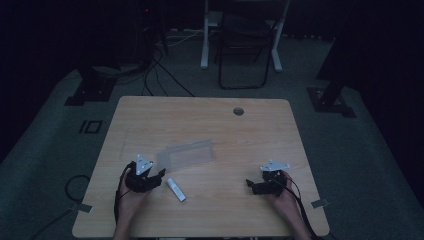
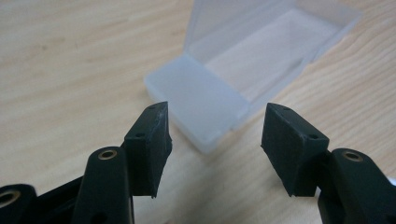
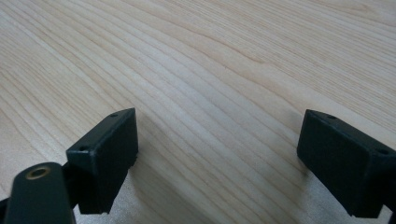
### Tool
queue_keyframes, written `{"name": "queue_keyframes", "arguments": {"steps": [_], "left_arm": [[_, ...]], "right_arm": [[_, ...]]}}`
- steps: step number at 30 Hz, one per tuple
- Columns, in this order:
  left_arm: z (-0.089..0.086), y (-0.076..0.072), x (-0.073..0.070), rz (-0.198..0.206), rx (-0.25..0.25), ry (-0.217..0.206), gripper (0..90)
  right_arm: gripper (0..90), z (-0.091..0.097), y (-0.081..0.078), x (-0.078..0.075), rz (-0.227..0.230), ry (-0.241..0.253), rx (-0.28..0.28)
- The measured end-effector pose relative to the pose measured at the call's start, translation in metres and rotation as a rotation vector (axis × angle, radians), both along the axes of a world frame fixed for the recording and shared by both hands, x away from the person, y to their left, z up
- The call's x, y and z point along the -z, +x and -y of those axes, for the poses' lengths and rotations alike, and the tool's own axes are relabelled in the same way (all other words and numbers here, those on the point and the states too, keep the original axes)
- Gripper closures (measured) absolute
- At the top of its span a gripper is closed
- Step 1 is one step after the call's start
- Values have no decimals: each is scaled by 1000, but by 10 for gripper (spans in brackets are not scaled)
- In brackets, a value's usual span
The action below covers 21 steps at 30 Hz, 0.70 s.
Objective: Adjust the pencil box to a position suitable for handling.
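Left hand-held gripper (image 2: 215,135) jaws spread wide, nothing between them, aimed at clear plastic box (image 2: 243,70) lying open on bench (image 1: 250,145), just beyond the fingertips. Small white bar (image 1: 176,189) just right of that gripper. Right hand-held gripper (image 3: 217,154) also wide open, empty, well apart over bare wood.

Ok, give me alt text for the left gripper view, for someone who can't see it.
An open, translucent white plastic box lies on the light wooden table, its hinged lid swung back, just beyond the left gripper. The gripper's two black jaws stand wide apart with nothing between them, and the box's near corner sits past the gap.
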State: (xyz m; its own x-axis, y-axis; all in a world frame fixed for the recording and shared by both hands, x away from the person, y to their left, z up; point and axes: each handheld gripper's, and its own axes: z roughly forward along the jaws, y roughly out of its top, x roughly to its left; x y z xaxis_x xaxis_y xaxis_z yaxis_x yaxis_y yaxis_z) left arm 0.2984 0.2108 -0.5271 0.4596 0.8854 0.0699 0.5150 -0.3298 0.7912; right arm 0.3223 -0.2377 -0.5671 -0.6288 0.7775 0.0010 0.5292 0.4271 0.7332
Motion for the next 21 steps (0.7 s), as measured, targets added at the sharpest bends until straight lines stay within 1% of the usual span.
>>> {"name": "queue_keyframes", "arguments": {"steps": [3, 7, 10, 13, 14, 16, 17, 19, 21], "left_arm": [[1, 8, -5, -5, 2, 11, 425], [4, 18, -8, -7, 18, 43, 429], [6, 25, -12, 0, 32, 39, 437], [8, 34, -13, -25, 28, 58, 437], [9, 37, -14, -28, 28, 60, 438], [9, 39, -14, -28, 29, 60, 444], [9, 43, -15, -25, 31, 55, 448], [10, 46, -16, -17, 27, 46, 448], [10, 48, -17, 4, 23, 33, 449]], "right_arm": [[125, 0, 0, 0, 0, 0, 0], [125, 0, 0, 0, -1, 0, 0], [125, 0, 0, 0, -1, 0, 1], [125, 0, 0, 0, -1, 0, 1], [125, 0, 0, 0, -1, 0, 1], [125, 0, 0, 0, -2, 0, 1], [125, 0, 0, 0, -1, 0, 1], [125, 0, 0, 0, -1, 0, 1], [125, 0, 0, 0, -1, 0, 1]]}}
